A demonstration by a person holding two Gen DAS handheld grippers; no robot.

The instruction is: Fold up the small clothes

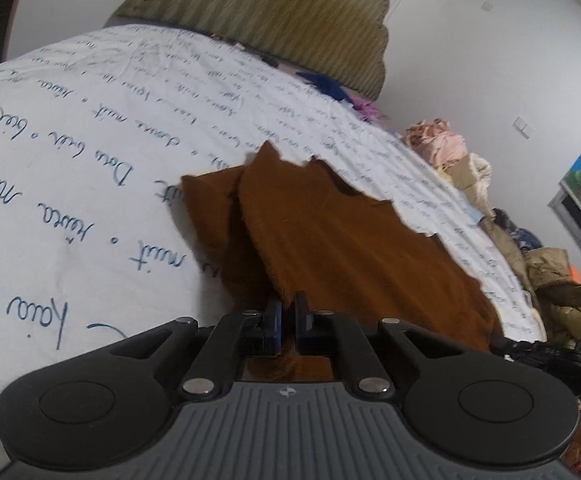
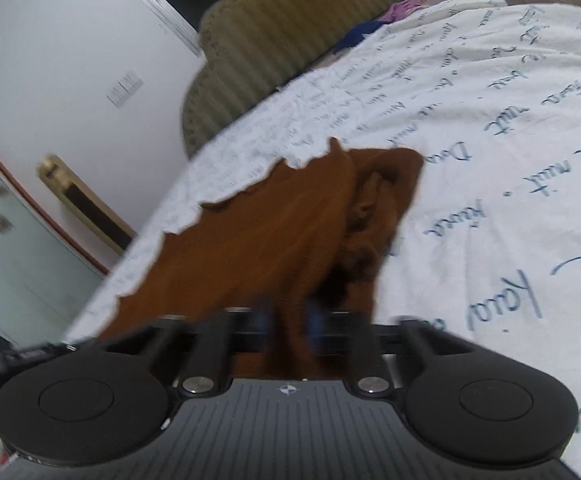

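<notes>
Evidently mid-fold, the rust-brown knit garment lies on the white bedsheet printed with blue handwriting, its near edge lifted. The left gripper is pinched closed on that edge; the right gripper, blurred, looks nearly closed around cloth too, probably so both corners travel together. A ribbed olive headboard stands far behind.
</notes>
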